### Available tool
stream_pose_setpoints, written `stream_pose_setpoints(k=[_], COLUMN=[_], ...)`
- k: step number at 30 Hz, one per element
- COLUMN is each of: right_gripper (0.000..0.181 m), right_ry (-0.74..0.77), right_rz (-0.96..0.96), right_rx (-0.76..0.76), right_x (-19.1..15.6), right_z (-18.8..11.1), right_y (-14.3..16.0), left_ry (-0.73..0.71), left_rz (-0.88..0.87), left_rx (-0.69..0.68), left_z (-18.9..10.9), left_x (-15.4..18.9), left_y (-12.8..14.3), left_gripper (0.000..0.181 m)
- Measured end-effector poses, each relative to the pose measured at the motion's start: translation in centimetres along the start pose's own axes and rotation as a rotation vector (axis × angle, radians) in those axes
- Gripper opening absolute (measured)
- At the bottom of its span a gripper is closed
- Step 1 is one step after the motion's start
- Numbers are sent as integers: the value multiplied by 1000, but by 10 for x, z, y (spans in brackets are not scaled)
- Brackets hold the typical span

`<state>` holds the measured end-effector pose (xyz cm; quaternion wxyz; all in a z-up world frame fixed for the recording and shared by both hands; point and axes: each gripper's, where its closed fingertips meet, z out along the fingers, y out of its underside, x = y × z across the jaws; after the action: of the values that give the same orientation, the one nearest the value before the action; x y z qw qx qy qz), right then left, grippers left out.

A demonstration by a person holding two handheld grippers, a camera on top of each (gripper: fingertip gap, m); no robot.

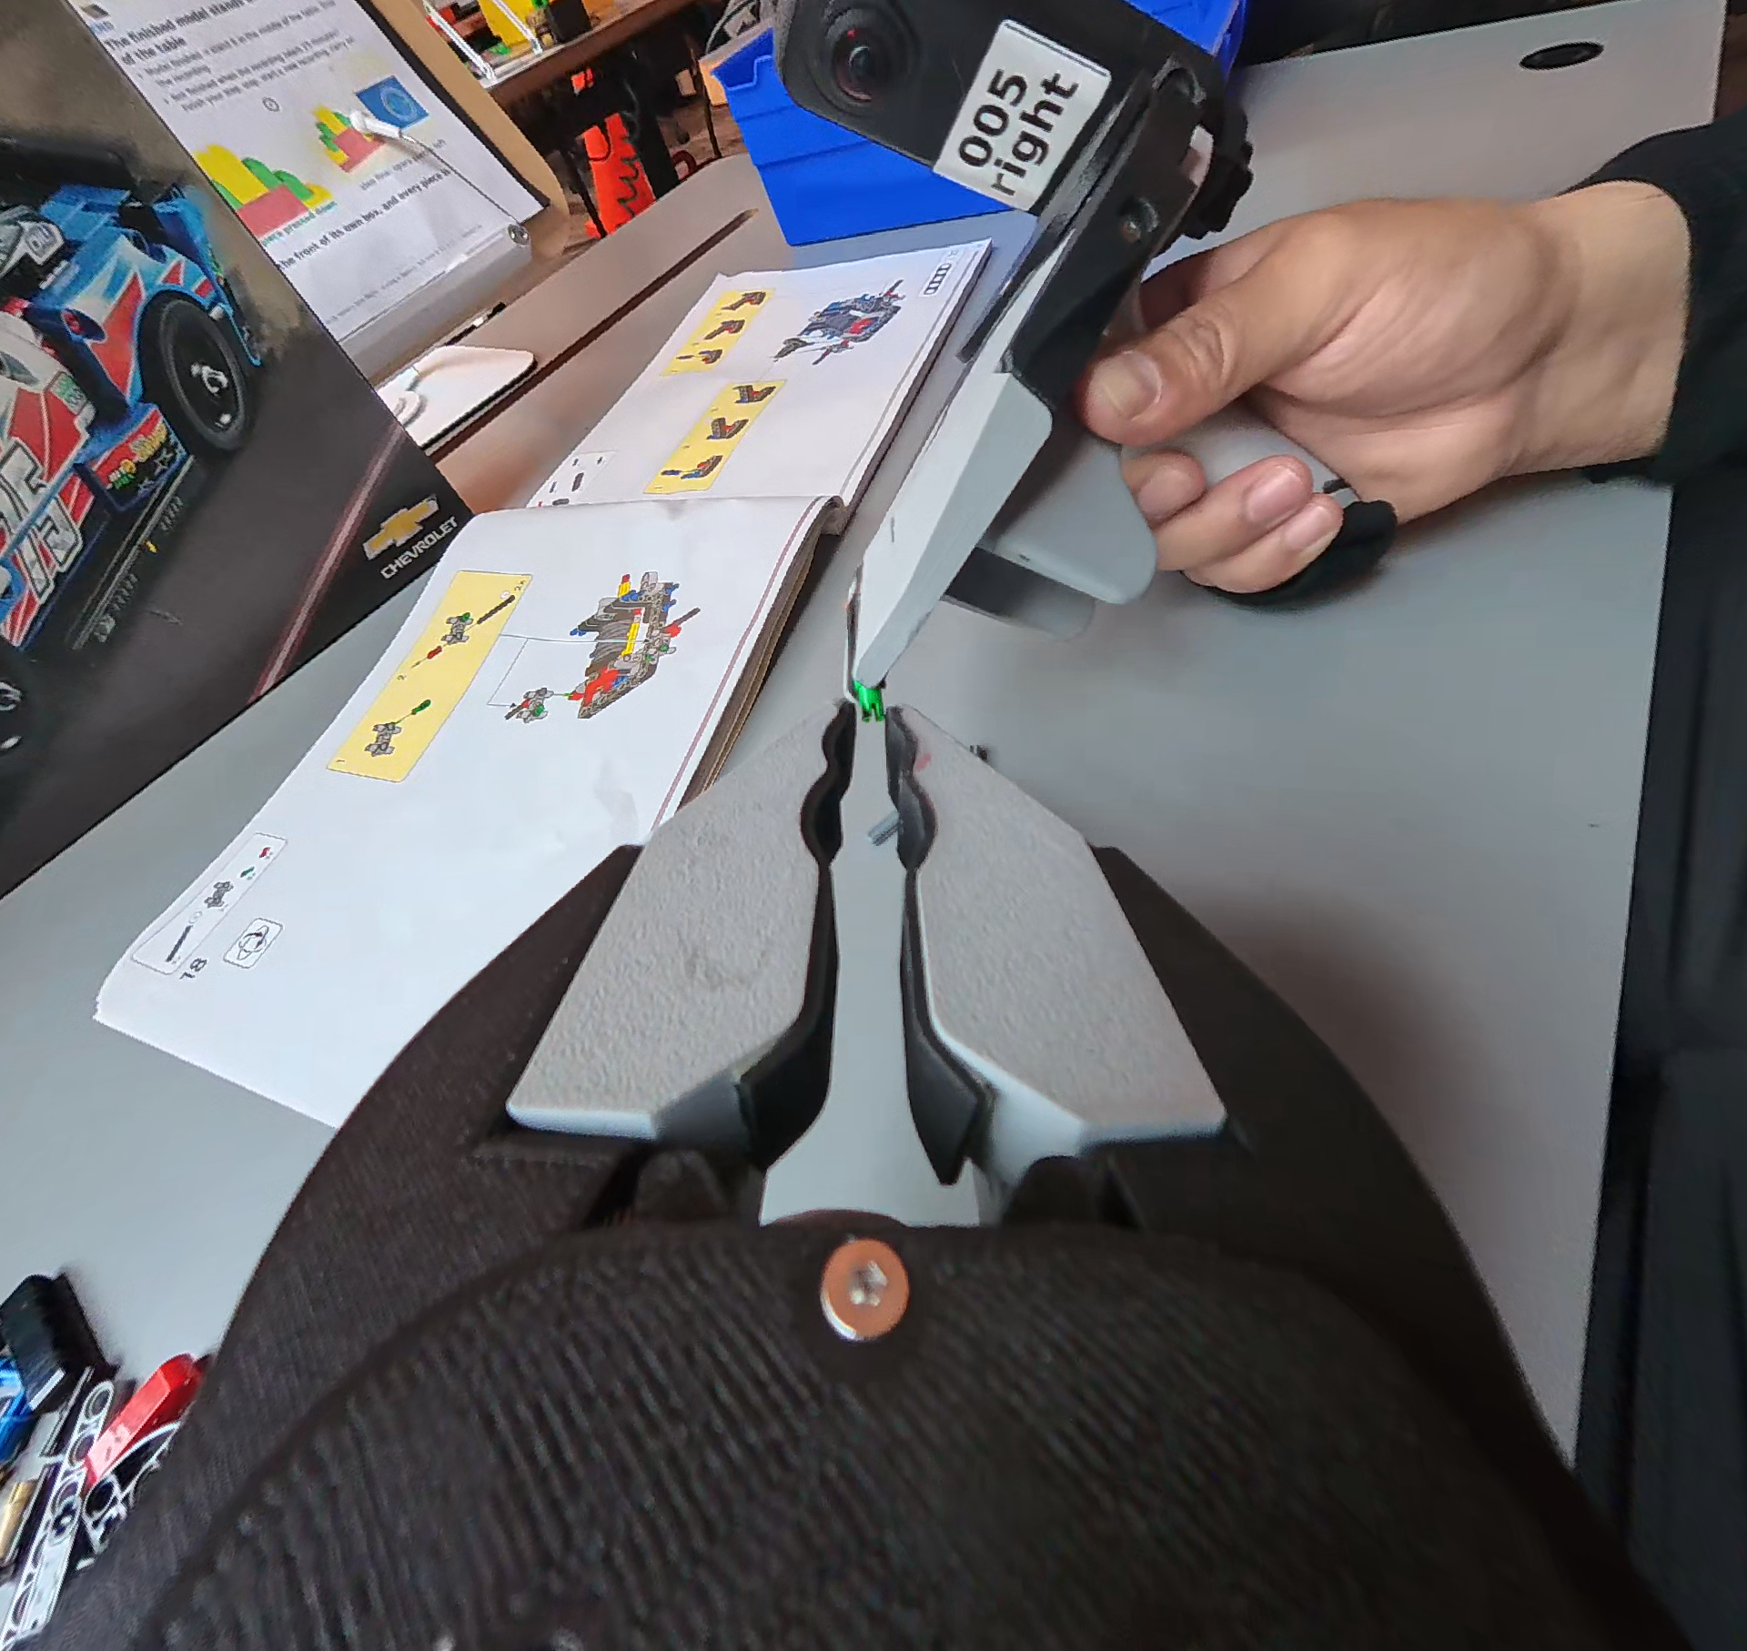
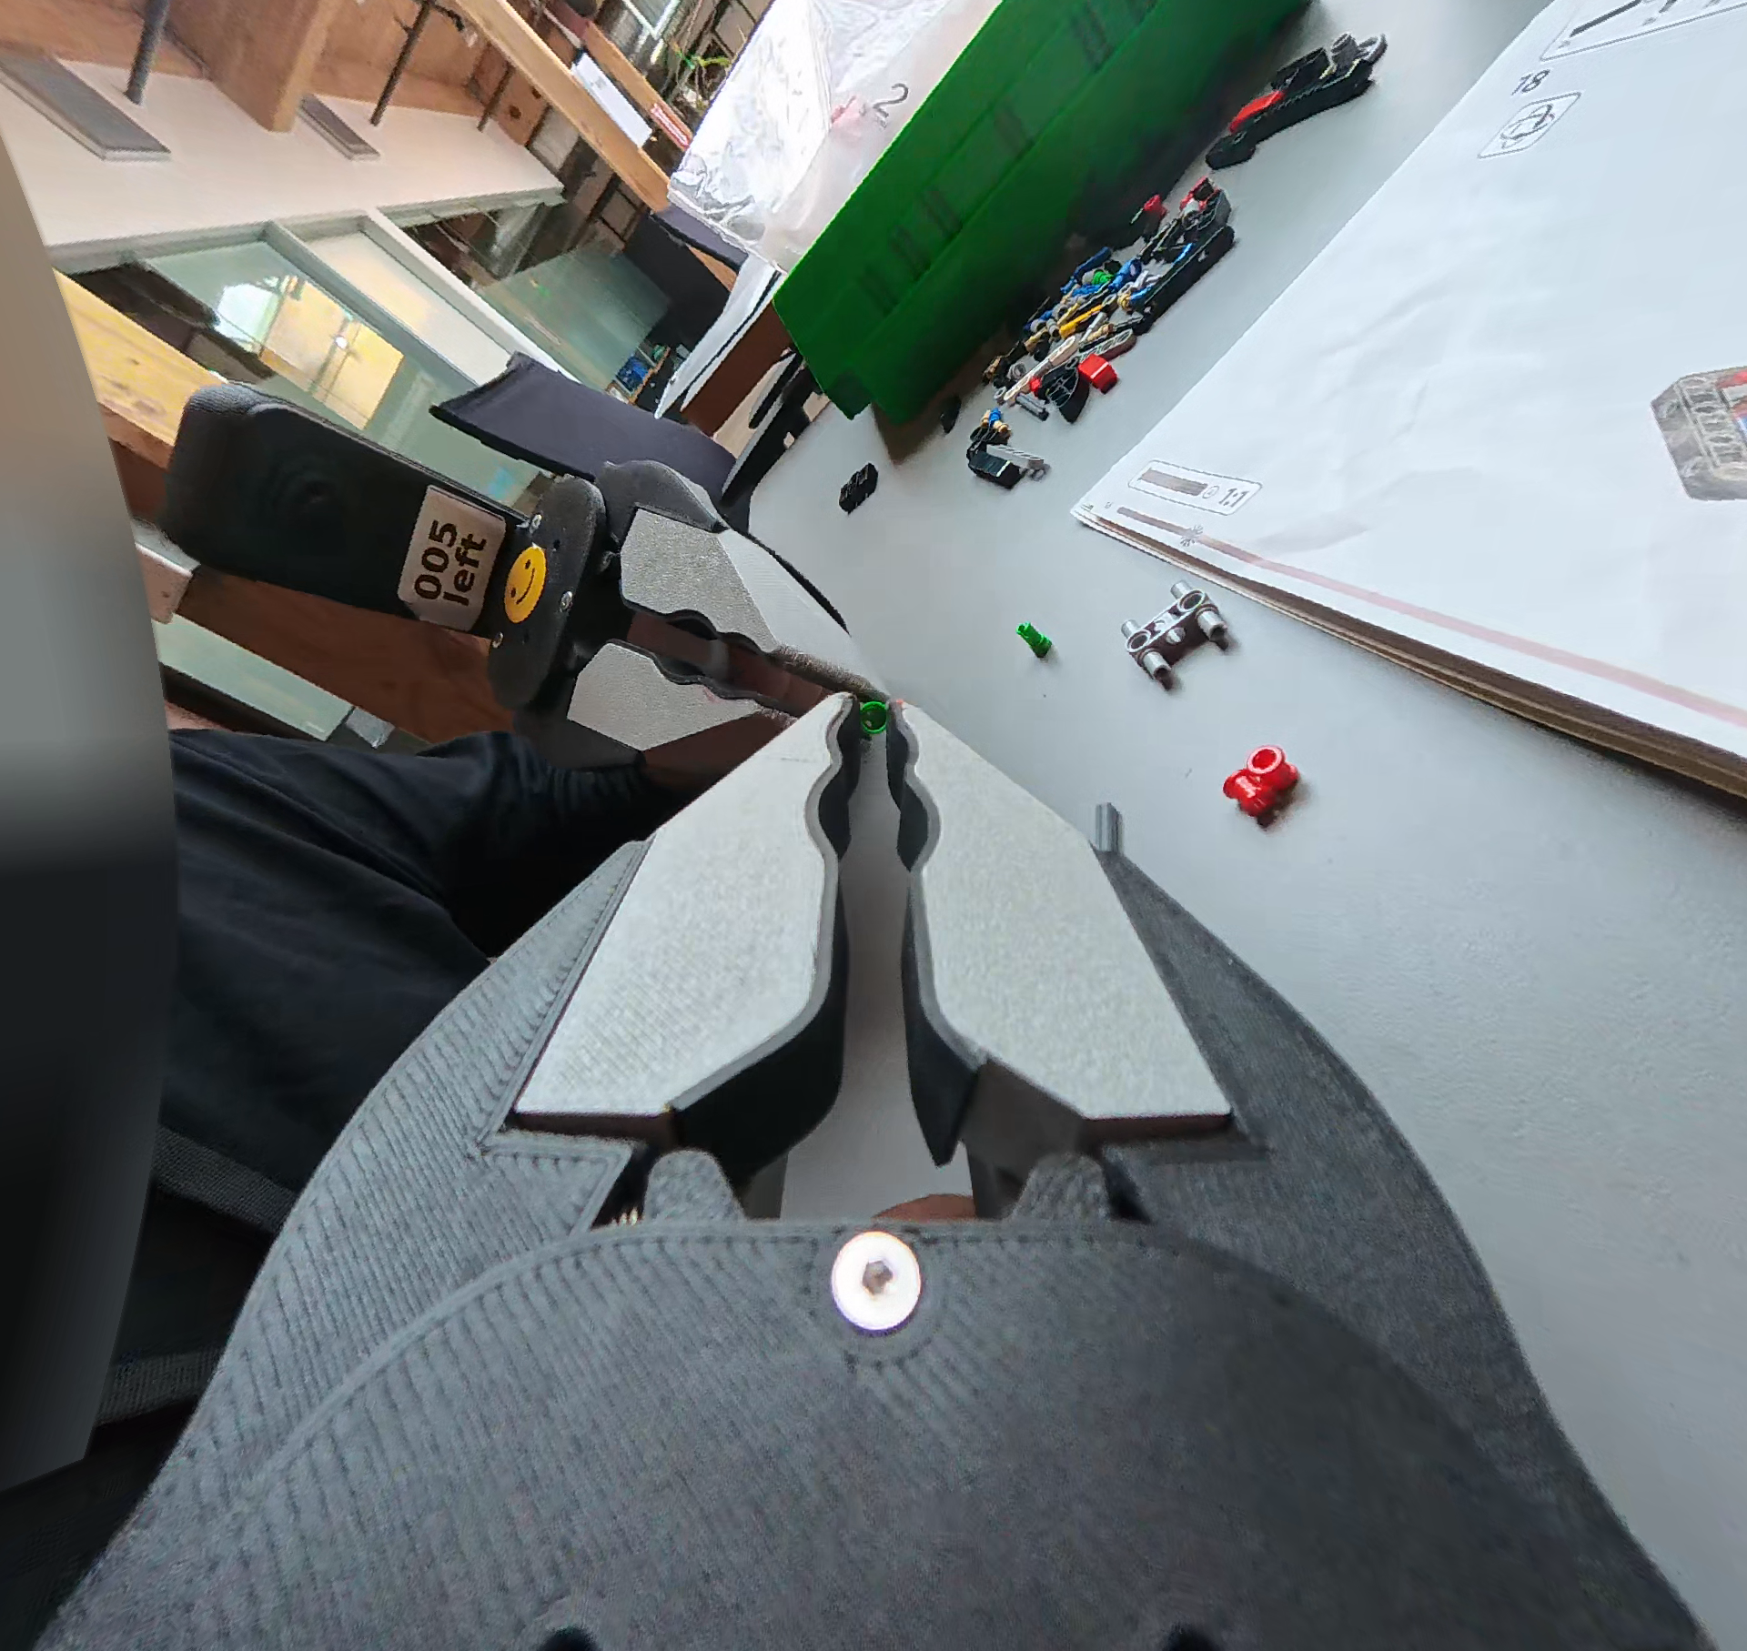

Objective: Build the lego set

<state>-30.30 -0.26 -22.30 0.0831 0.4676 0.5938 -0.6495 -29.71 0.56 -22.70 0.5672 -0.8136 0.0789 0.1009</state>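
The build is looking far from finished — as far as these views show, no large assembly is standing anywhere, and the instruction booklet point(image 1: 529, 717) is lying open just left of the left tool point(image 1: 865, 722), with a thick stack of pages under it. A heap of loose pieces point(image 2: 1101, 320) is waiting well ahead of the right tool point(image 2: 872, 717), beside a green bin point(image 2: 993, 188). Nearer, and to that tool's right, a small grey connector block point(image 2: 1175, 632), a second green pin point(image 2: 1033, 640) and a red connector point(image 2: 1259, 781) are lying apart on the counter point(image 2: 1418, 1133), unused.

The step in hand seems to be a tiny sub-assembly: both tools are meeting tip to tip around a green pin point(image 1: 868, 700), held above the counter. The right tool is pinching it, jaws narrowed on it. The left tool's jaws are drawn narrow too, tips almost touching the pin — whether they are actually gripping it I cannot tell.

The pin is bright green, very small, with a round hollow end facing the right wrist view. Being so slight, it will likely slip or twist easily in a handover.
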Motion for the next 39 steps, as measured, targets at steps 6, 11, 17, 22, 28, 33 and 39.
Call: stream_pose_setpoints(k=[6, 11, 17, 22, 28, 33, 39], right_gripper=[3, 3, 3, 3, 3, 2, 2], right_ry=[13, 4, -20, -45, -22, -15, -9], right_rz=[-1, 17, 9, 2, 18, 55, 67], right_rx=[11, 32, 57, 74, 83, 94, 100], right_x=[0, -2, -9, -12, -8, -3, -1], right_z=[1, 3, 4, 0, 0, 0, 0], right_y=[0, 0, -2, -6, -6, -6, -5], left_ry=[-3, -16, -38, -28, -30, -65, -78], left_rz=[6, 33, 49, 41, 42, 77, 98], left_rx=[-4, -18, 8, 51, 62, 36, 18], left_z=[0, -3, -8, -7, -5, -3, -2], left_x=[0, -1, -2, -1, -2, -4, -5], left_y=[1, 1, -4, -10, -9, -5, -3], left_gripper=[3, 1, 0, 1, 2, 2, 1])
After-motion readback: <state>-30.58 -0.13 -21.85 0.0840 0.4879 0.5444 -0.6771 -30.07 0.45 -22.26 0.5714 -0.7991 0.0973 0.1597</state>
